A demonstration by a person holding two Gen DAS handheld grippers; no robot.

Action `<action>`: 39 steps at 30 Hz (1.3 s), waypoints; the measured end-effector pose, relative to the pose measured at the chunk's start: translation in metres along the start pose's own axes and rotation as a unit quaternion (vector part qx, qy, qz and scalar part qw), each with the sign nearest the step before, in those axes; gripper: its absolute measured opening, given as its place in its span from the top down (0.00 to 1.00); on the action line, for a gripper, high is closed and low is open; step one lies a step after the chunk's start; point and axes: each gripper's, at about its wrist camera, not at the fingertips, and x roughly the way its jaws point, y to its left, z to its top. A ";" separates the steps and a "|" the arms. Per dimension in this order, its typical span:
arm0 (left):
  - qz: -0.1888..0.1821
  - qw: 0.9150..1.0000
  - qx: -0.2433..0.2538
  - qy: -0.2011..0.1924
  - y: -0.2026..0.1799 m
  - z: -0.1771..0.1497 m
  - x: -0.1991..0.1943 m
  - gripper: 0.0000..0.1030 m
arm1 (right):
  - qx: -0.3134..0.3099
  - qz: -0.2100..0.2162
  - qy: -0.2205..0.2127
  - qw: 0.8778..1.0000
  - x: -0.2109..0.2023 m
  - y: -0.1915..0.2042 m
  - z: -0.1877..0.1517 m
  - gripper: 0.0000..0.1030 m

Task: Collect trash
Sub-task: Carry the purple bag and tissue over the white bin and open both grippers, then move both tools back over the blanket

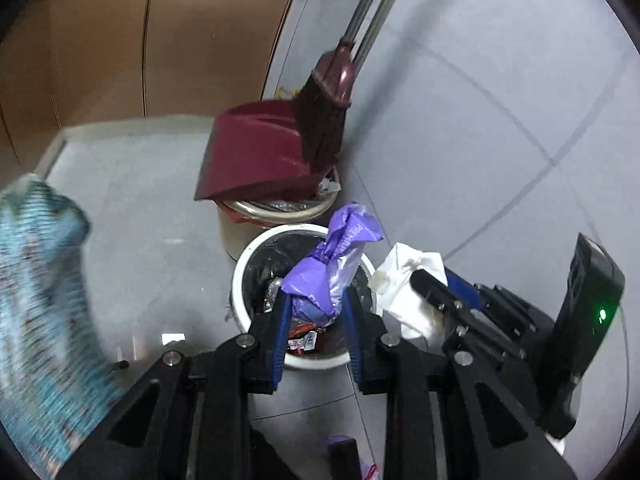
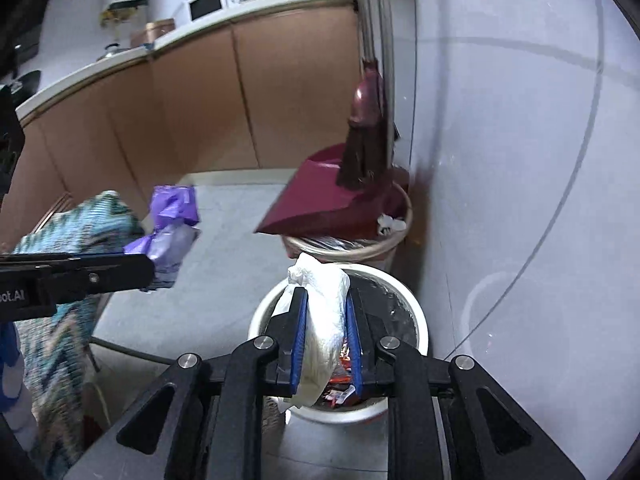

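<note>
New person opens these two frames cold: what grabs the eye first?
The purple wrapper pinched in the left gripper and the crumpled white paper pinched in the right gripper, both held above the white bin, which already holds wrappers. Behind it, a maroon dustpan and broom sit on a second bin against the wall.

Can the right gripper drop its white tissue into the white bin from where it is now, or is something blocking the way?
Probably yes. The right gripper, shut on the white tissue, hangs right above the white bin, whose mouth is open. The left gripper, holding the purple wrapper, is close beside it and could bump.
</note>
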 end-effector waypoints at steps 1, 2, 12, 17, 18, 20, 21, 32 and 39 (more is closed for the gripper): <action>-0.003 1.000 -0.006 0.004 0.002 0.004 0.011 0.75 | 0.002 -0.003 0.005 1.000 0.009 -0.003 0.000 0.80; -0.007 1.000 -0.012 0.008 0.003 0.006 0.020 0.75 | 0.003 -0.005 0.011 1.000 0.019 -0.006 -0.001 0.79; -0.028 0.998 -0.057 0.025 0.015 0.011 0.060 0.56 | -0.004 -0.033 0.037 0.999 0.056 -0.011 -0.005 0.58; -0.027 0.998 -0.056 0.002 0.014 0.007 0.036 0.56 | -0.005 -0.040 0.034 0.999 0.048 -0.009 -0.004 0.54; -0.027 0.998 -0.055 -0.004 0.013 0.005 0.027 0.56 | -0.003 -0.038 0.031 0.999 0.043 -0.008 -0.004 0.54; -0.024 0.998 -0.052 -0.014 0.011 0.004 0.015 0.56 | -0.002 -0.035 0.026 0.999 0.033 -0.005 -0.003 0.54; -0.019 0.998 -0.049 -0.023 0.009 0.002 0.003 0.56 | -0.003 -0.033 0.023 0.999 0.025 -0.002 -0.002 0.54; 0.014 0.991 0.001 -0.134 -0.020 -0.037 -0.134 0.56 | -0.013 -0.020 -0.062 0.998 -0.106 0.037 0.009 0.47; 0.036 0.983 0.023 -0.180 -0.024 -0.071 -0.218 0.54 | -0.045 0.006 -0.120 0.992 -0.205 0.079 0.005 0.43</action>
